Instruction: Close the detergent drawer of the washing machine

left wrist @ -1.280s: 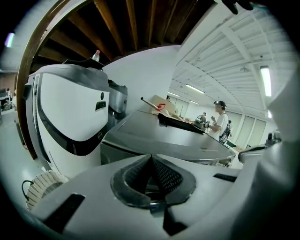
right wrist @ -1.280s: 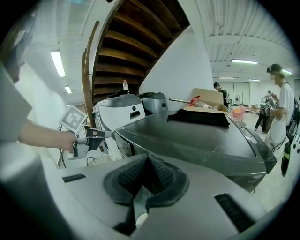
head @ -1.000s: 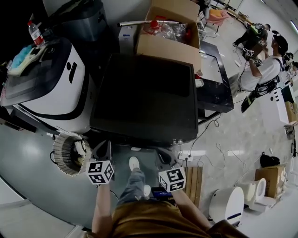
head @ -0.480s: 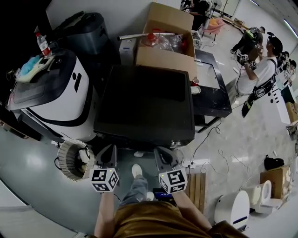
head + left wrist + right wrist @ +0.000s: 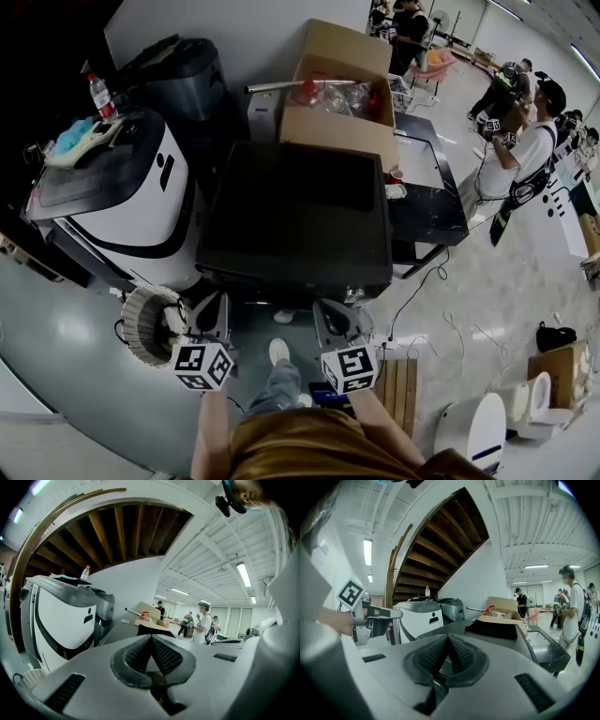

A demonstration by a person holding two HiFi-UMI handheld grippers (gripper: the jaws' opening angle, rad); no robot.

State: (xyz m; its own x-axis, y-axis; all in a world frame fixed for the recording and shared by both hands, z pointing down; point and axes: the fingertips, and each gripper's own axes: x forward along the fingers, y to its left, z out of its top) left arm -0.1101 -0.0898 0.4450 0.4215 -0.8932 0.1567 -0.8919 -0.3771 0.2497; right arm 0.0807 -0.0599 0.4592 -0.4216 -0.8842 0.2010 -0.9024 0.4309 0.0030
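The washing machine [image 5: 295, 216] shows as a dark, flat top in the middle of the head view. Its front face and detergent drawer are hidden beneath that top. Just before its near edge my left gripper [image 5: 214, 314] is shut with nothing in it, jaws pointing at the machine. My right gripper [image 5: 330, 323] is beside it, also shut and empty. In the left gripper view the left gripper [image 5: 151, 637] has its pads meeting at a point, and the right gripper [image 5: 447, 637] looks the same in its own view. Neither touches the machine.
A white appliance [image 5: 112, 206] stands left of the machine, with a round wicker basket [image 5: 150, 323] at its foot. An open cardboard box [image 5: 342, 103] sits behind, a black table [image 5: 427, 202] to the right. People [image 5: 525, 141] stand far right; a wooden pallet [image 5: 394, 375] lies by my feet.
Over the last second both grippers came up from near my legs toward the machine's front edge, jaws now pointing at it. They have hardly moved in the last half second.
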